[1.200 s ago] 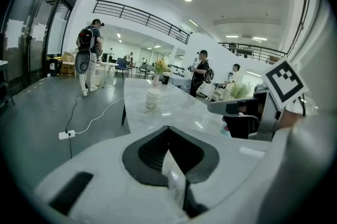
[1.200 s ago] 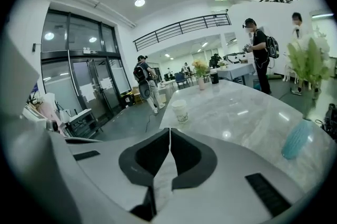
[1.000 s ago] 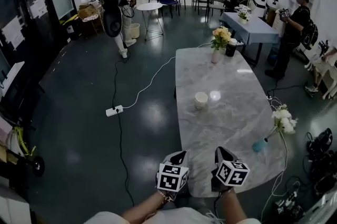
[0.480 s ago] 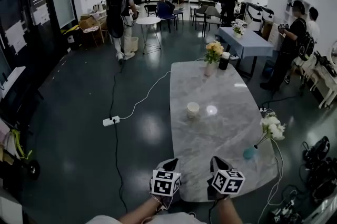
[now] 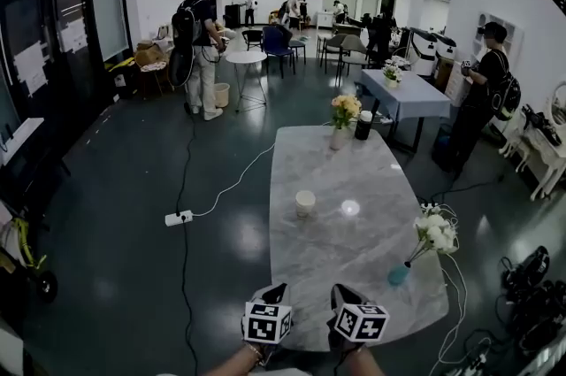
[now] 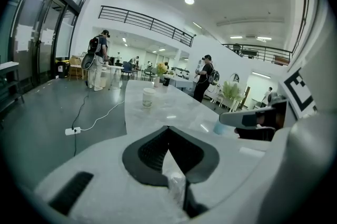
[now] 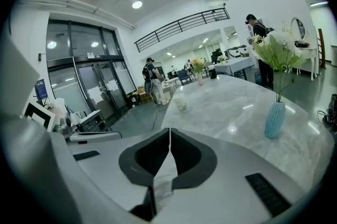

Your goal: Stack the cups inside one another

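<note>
One white paper cup (image 5: 305, 203) stands upright on the long marble table (image 5: 354, 259), near its left edge and about halfway along. The cup also shows in the left gripper view (image 6: 149, 97) and the right gripper view (image 7: 180, 104), far ahead of the jaws. My left gripper (image 5: 278, 291) and right gripper (image 5: 340, 295) hover side by side at the table's near end, well short of the cup. Both are shut with nothing between the jaws (image 6: 168, 129) (image 7: 169, 131). I see no second cup.
A blue vase with white flowers (image 5: 399, 274) stands near the table's right edge, close to my right gripper. A vase of yellow flowers (image 5: 341, 134) and a dark bottle (image 5: 363, 126) stand at the far end. A power strip (image 5: 178, 218) and cable lie on the floor. People stand beyond.
The head view has drawn back and lifted, so the table and cup look farther away. Both grippers have slid left and lower in the picture, still shut. The cup stays put on the table.
</note>
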{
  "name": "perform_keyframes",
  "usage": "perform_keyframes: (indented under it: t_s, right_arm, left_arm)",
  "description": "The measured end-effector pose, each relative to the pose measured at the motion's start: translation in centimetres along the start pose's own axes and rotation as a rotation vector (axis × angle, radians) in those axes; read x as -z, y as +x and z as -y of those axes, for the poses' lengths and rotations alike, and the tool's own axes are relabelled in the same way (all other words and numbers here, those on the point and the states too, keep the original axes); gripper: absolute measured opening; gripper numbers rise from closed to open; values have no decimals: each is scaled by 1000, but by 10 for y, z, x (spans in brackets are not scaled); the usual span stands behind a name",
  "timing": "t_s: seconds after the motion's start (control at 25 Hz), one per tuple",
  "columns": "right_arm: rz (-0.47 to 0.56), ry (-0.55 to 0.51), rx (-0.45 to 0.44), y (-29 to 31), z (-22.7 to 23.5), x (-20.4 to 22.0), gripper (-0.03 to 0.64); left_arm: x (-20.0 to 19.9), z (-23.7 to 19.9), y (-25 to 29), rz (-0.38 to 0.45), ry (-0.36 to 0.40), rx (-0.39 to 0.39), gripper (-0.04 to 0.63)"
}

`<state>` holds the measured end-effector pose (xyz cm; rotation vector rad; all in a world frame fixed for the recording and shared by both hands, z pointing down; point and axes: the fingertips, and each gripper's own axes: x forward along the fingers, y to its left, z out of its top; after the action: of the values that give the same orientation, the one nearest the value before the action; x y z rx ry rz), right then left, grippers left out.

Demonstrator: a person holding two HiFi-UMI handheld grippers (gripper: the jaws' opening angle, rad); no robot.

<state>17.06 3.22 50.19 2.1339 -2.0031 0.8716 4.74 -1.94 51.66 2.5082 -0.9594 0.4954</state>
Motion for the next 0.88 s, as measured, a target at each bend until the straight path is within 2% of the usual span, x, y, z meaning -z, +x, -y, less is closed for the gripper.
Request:
perform_keyframes:
  t_s: [0.24, 0.4, 0.88]
  right_arm:
    - [-1, -22, -26, 1, -4, -2, 14]
    - [-5, -53, -13, -2, -7, -1, 8]
    - [4, -58, 13, -7, -9, -3, 8]
  left_arm:
    - [-4, 6, 3, 13, 5, -8, -2]
    - [-5, 7, -1, 15, 6, -10, -2]
    - [-6, 6, -2, 9, 10, 1, -2]
